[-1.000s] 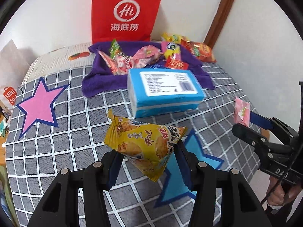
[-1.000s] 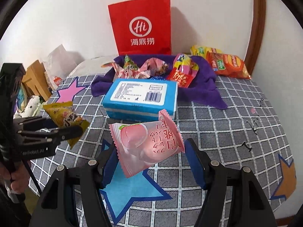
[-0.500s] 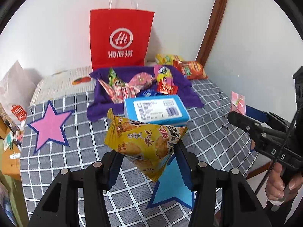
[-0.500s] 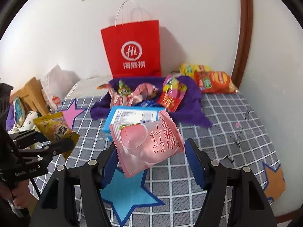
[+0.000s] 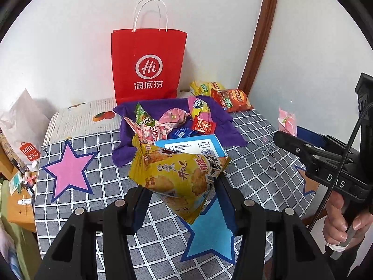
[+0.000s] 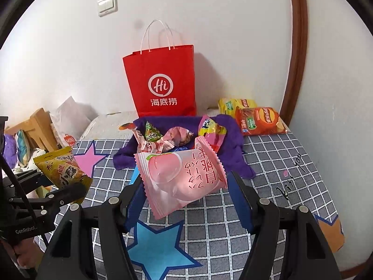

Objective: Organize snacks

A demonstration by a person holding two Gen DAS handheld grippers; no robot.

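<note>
Both grippers have risen, so more of the red bag (image 5: 149, 65) is showing ahead. I'm carrying now: my left gripper (image 5: 184, 198) is pinching the yellow packet (image 5: 177, 175), my right gripper (image 6: 186, 191) the pink packet (image 6: 181, 172). Next I'm judging each needs moving forward over the bag's mouth before letting go.

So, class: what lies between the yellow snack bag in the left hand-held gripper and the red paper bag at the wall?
In the left wrist view: a blue box, then snacks piled on a purple cloth.
</note>
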